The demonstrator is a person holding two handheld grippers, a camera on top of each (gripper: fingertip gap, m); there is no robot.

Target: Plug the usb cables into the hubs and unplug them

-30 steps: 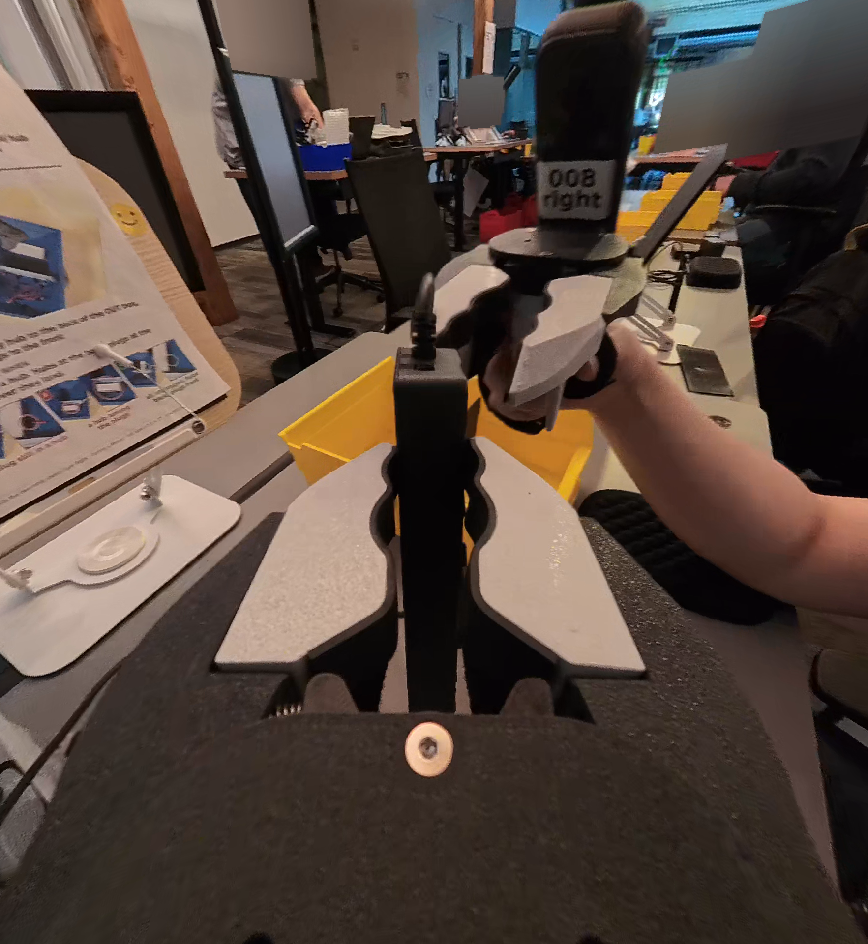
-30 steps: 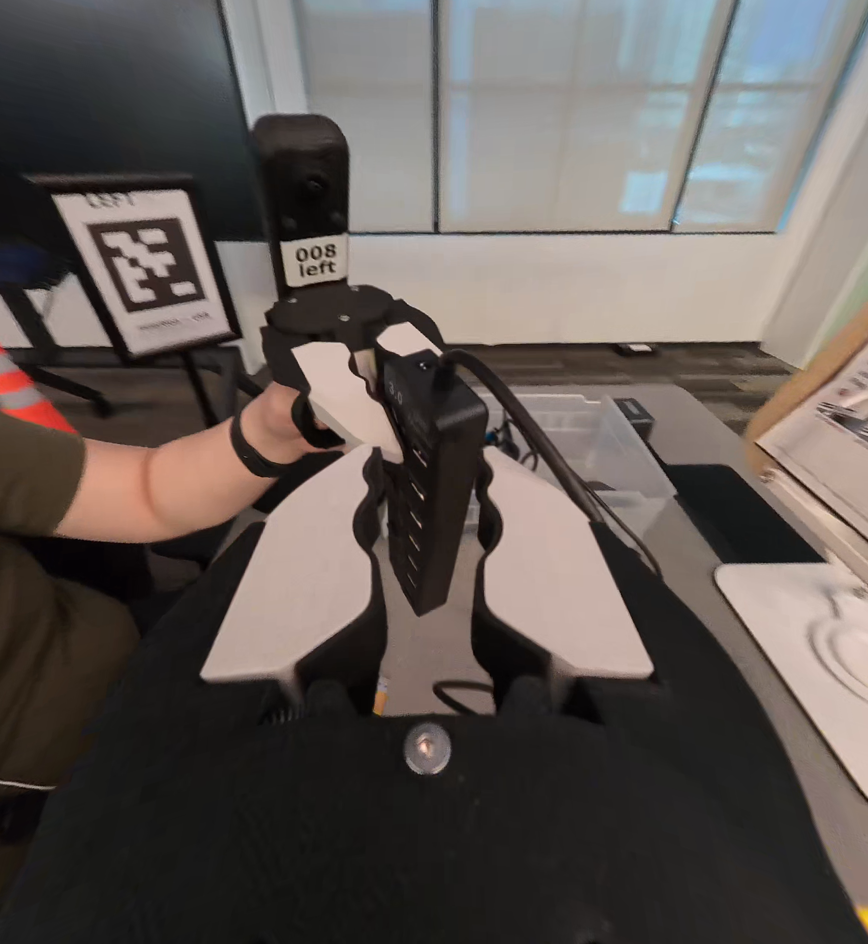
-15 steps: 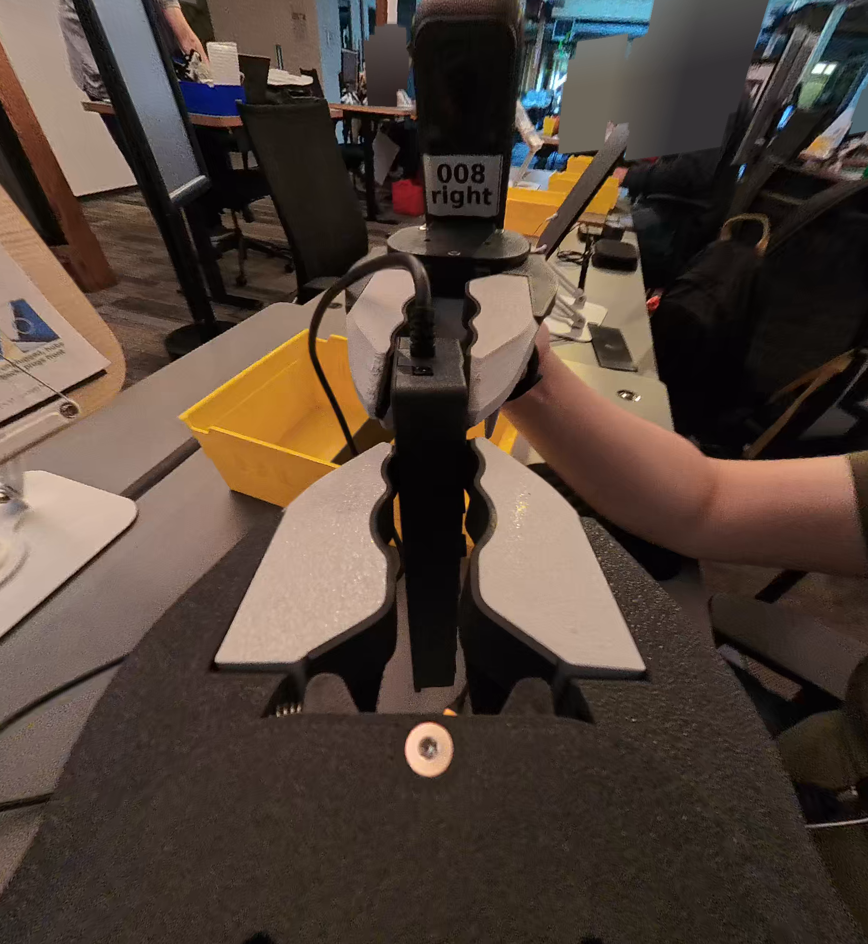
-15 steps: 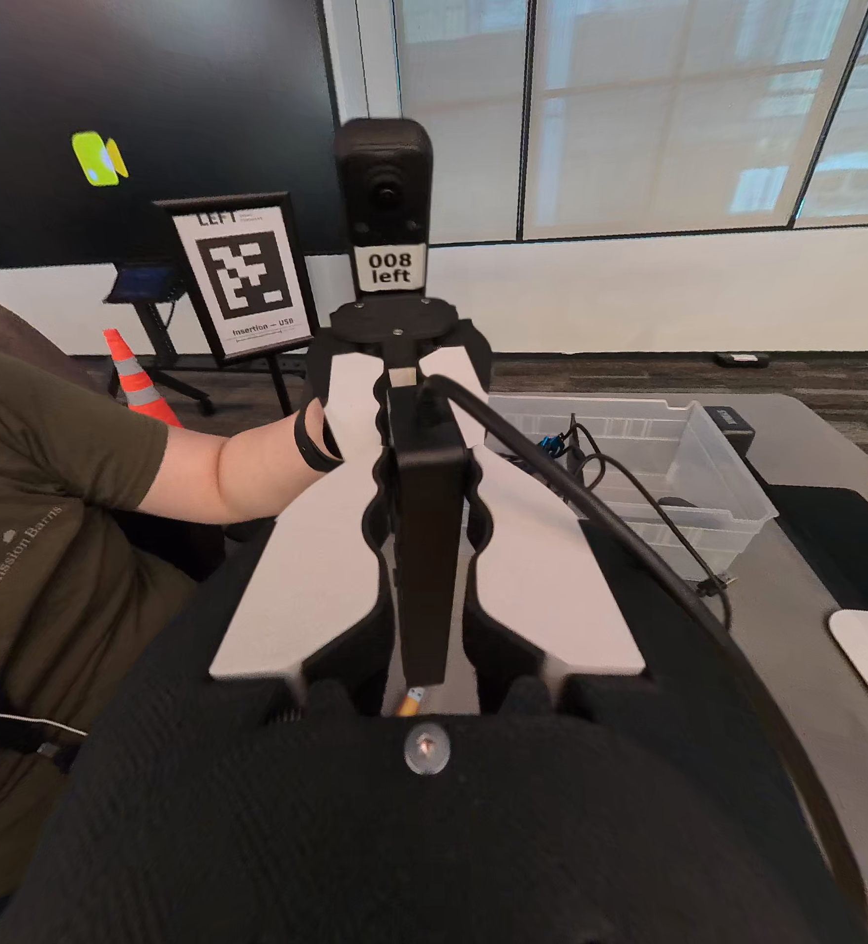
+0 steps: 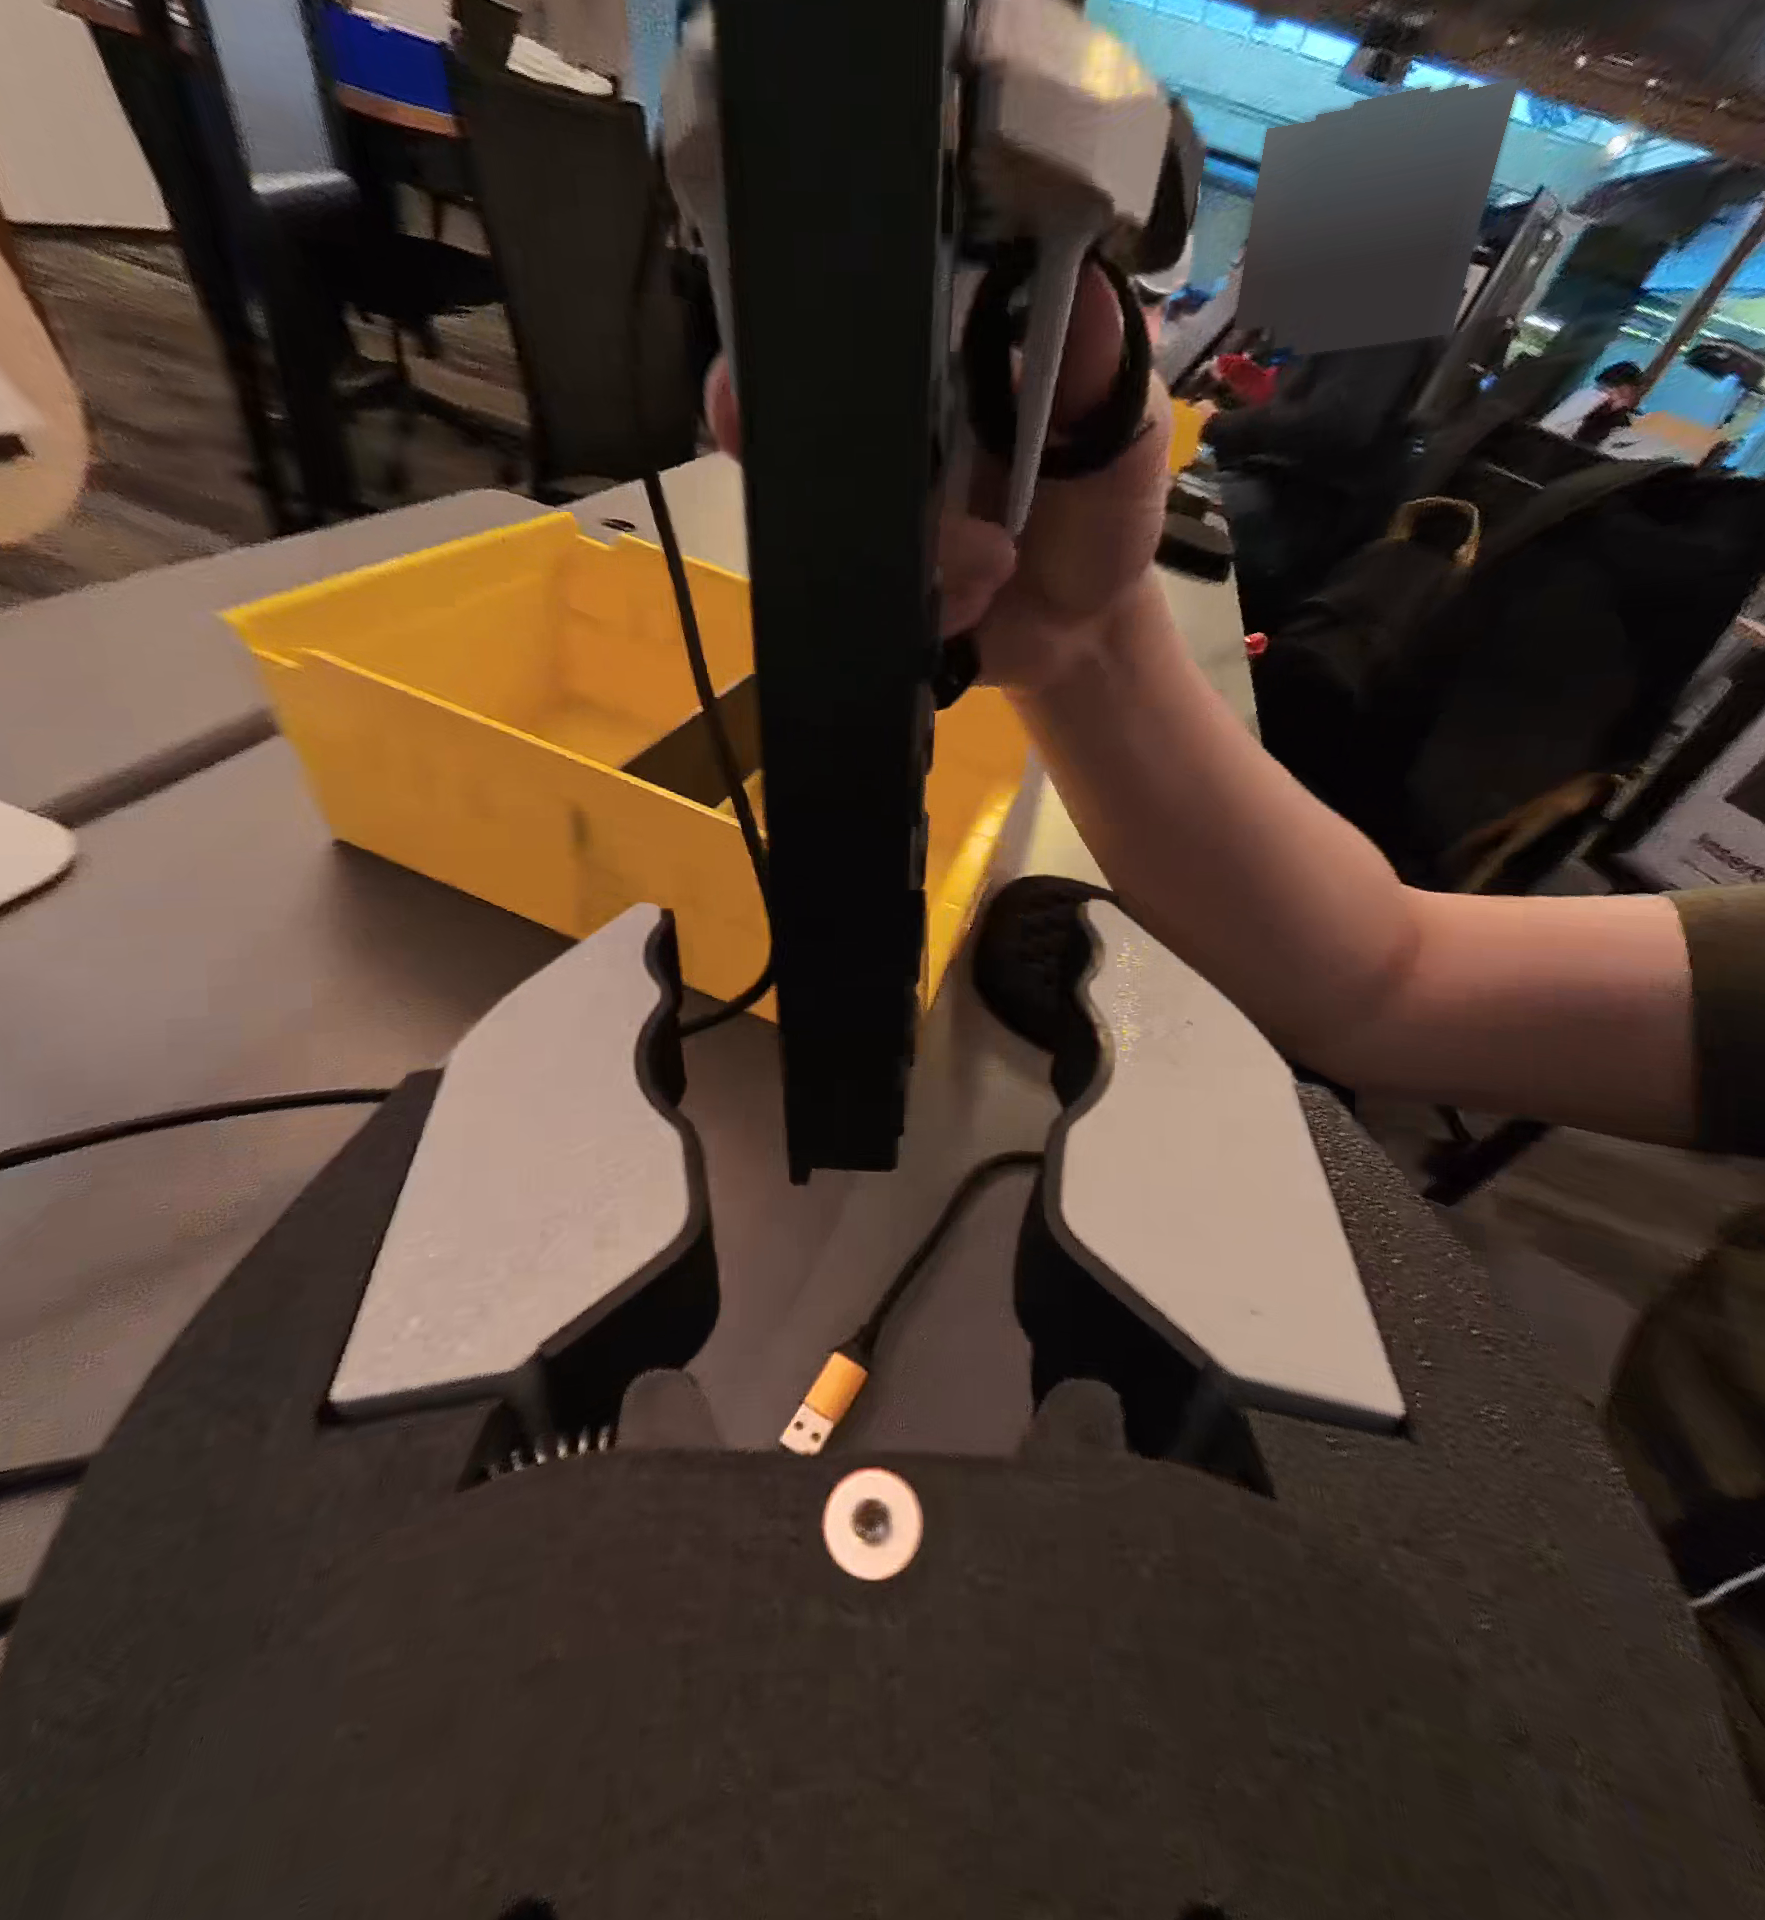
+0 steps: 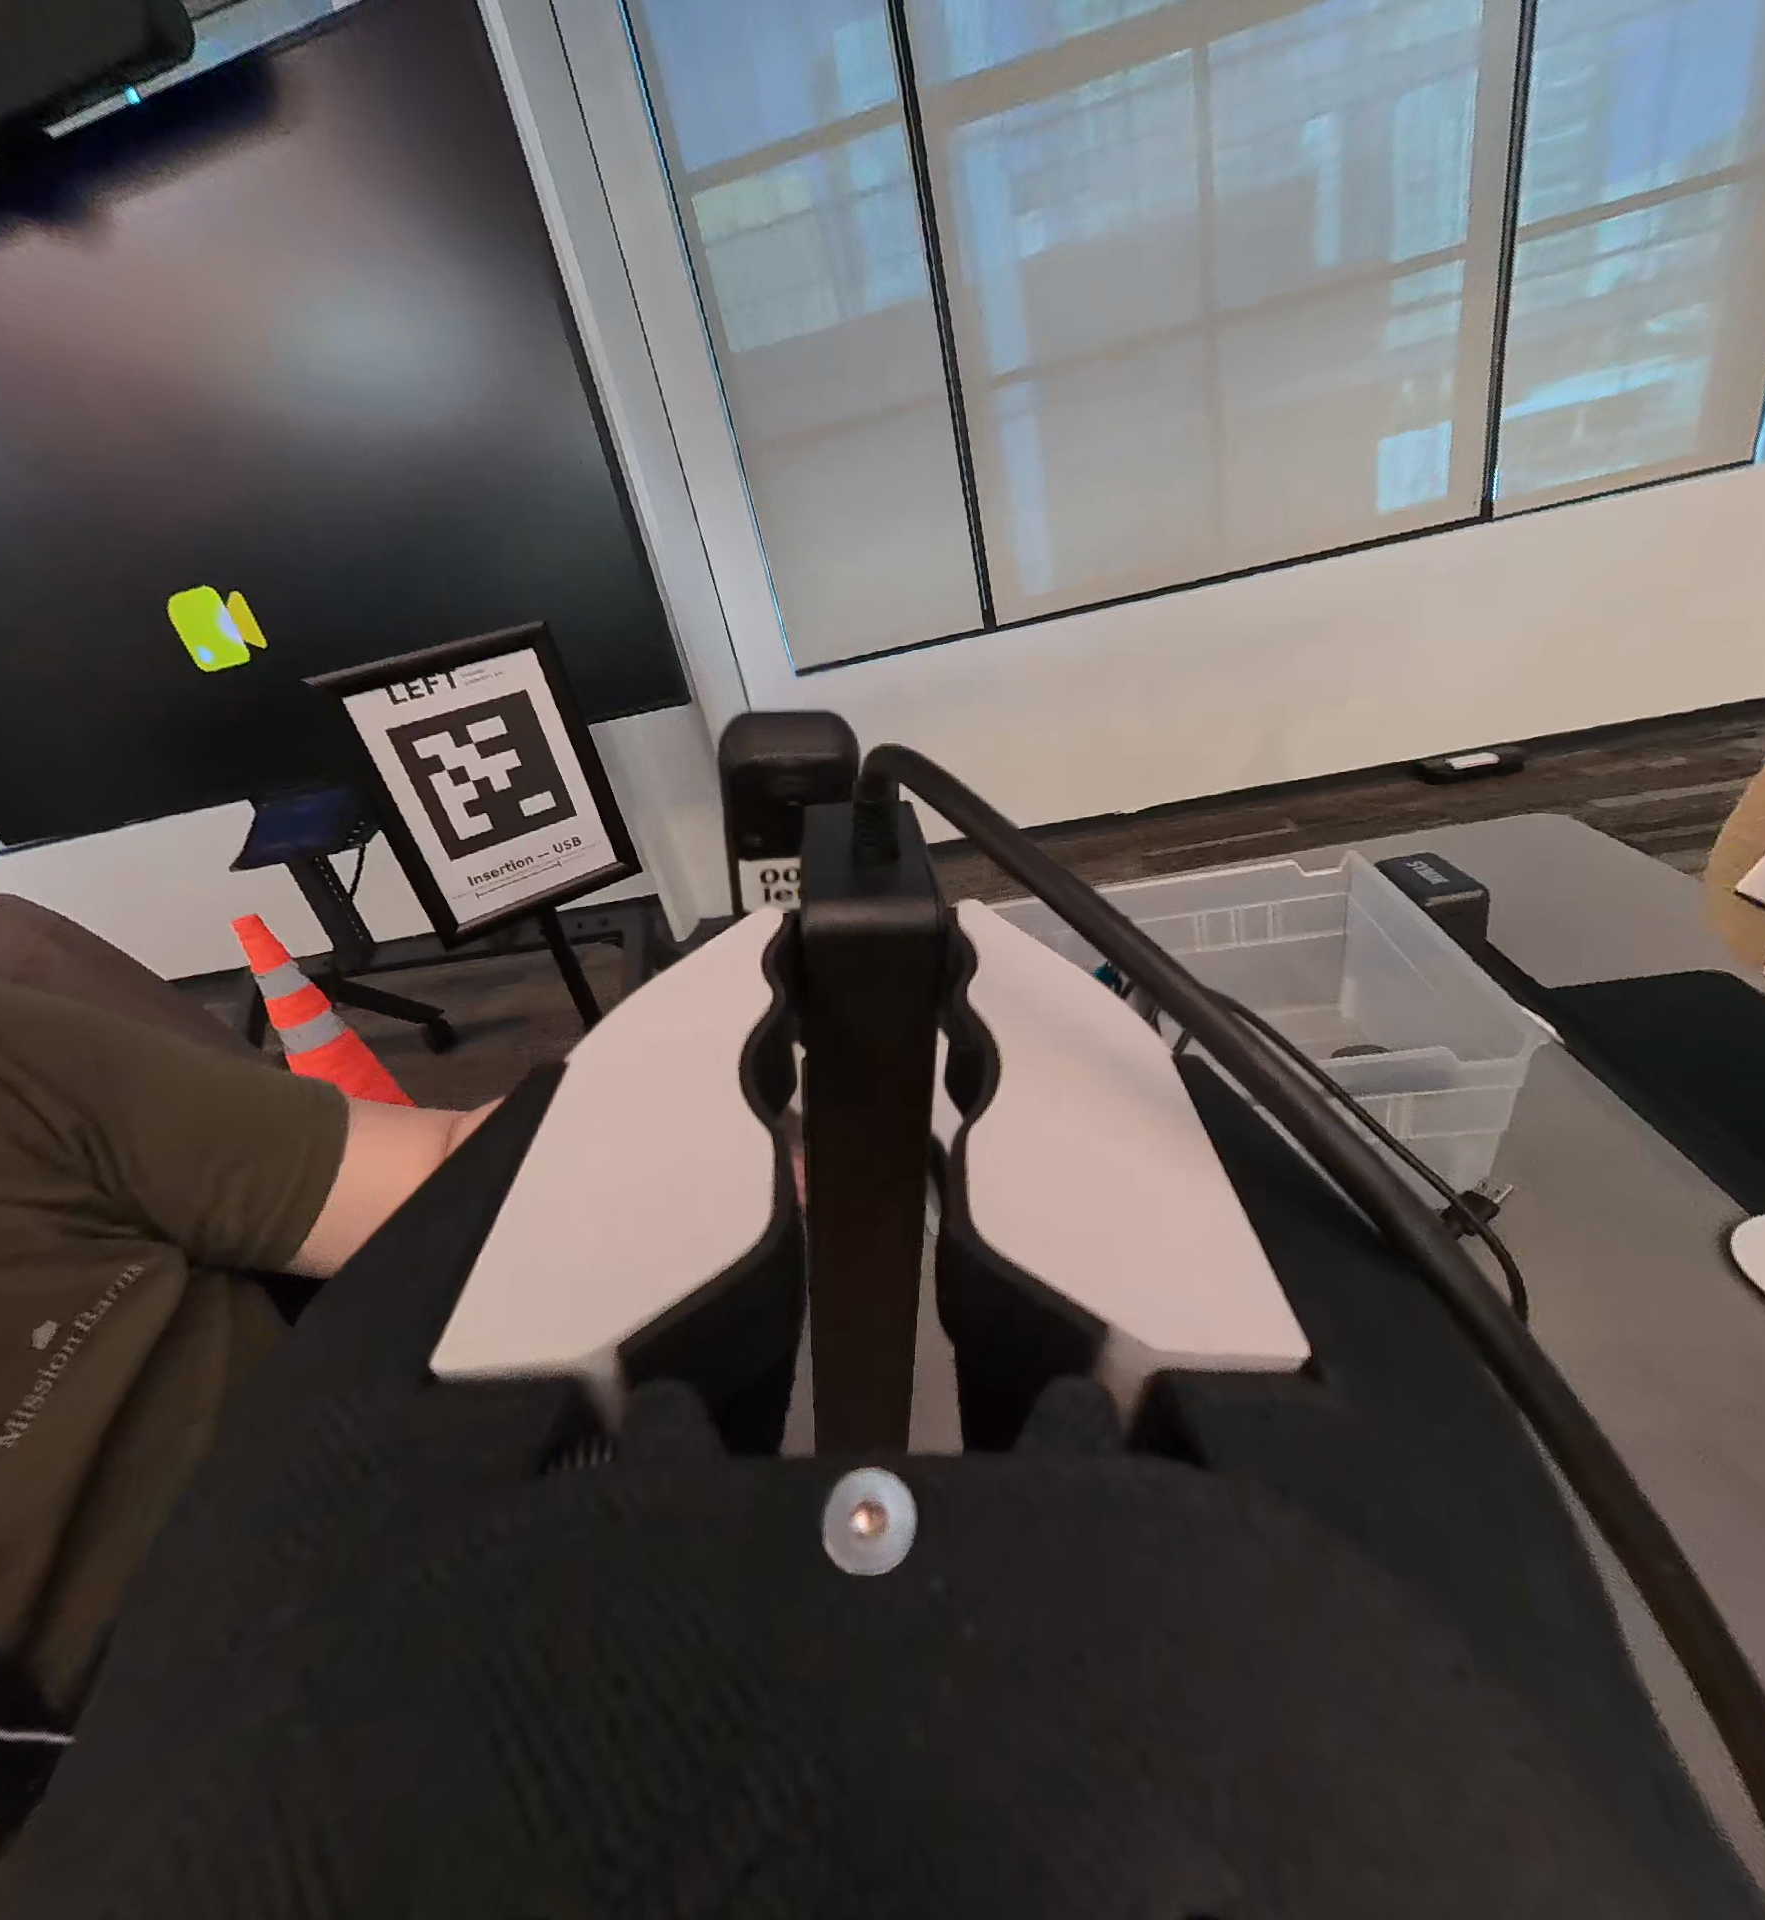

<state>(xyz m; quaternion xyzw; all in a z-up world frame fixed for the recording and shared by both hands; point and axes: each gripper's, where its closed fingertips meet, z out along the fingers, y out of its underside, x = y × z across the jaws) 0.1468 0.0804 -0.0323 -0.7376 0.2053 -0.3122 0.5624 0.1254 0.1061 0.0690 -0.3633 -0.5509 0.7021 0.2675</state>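
Since prev frame: left claw (image 5: 862, 1023) let go of hub (image 5: 836, 582), fingers now spread wide, hub's lower end hanging free between them, no contact. Far left on bench (image 5: 130, 997): yellow bin (image 5: 504, 727), thin black cable (image 5: 701, 717) dropping past it. Centre, near: orange USB plug (image 5: 824, 1403) lying on bench between left claw's fingers. Right: hand (image 5: 1054, 520) w/ right claw (image 6: 865, 997) clamped tight on hub, thick black cord (image 6: 1221, 1049) leaving hub's top toward right. Clear bin (image 6: 1377, 987) far right.
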